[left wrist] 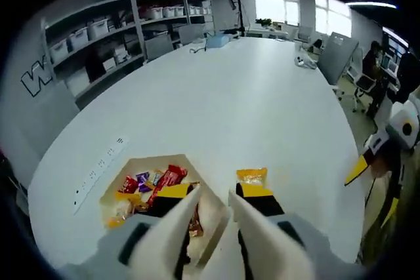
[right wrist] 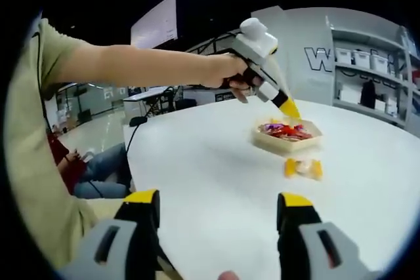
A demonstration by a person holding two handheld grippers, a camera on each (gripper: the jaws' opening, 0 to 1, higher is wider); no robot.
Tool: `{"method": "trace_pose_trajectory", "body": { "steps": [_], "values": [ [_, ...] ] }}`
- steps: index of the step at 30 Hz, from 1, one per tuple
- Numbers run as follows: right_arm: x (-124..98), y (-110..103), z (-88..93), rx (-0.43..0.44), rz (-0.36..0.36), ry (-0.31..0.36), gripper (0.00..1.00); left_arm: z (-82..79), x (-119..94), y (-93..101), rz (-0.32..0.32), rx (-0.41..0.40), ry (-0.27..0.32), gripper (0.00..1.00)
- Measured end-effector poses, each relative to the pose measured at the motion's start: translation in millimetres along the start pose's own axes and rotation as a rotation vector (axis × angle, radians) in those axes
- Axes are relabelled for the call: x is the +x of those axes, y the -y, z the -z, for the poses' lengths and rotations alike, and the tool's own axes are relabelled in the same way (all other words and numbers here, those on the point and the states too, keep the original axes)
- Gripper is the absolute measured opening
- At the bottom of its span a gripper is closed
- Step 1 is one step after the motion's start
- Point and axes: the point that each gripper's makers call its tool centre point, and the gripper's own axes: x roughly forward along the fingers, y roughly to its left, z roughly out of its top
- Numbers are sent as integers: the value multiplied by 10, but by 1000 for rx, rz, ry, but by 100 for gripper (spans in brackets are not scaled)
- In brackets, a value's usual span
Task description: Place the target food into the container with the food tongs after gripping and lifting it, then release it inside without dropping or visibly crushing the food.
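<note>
A beige open container holding several bright snack packets sits on the white table, just left of my left gripper. A yellow-orange food packet lies on the table beside the container, just beyond the right jaw. The left jaws stand a little apart with nothing between them. In the right gripper view a hand holds the left gripper just above the container, and the packet lies in front of it. My right gripper is wide open and empty, well short of both. It shows at the table's edge.
The large white table stretches far ahead, bare but for small items at its far end. Shelves with white bins line the wall at left. Office chairs and a person are at the far right. A seated person is beside the table.
</note>
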Motion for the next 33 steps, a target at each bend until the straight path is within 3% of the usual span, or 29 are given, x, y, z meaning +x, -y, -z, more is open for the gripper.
{"method": "trace_pose_trajectory", "body": {
  "steps": [7,16,28,33],
  "values": [
    [1,-3,19,3,-1,-2,71,-15,95,331,64,29,9,25],
    [-22,18,57,11,4,-5,71,63,256,468,89,41,-6,25],
    [-36,37,94,14,7,-8,71,207,469,557,28,112,-59,26],
    [-42,66,100,23,13,-5,71,218,519,543,27,104,-55,26]
  ]
}}
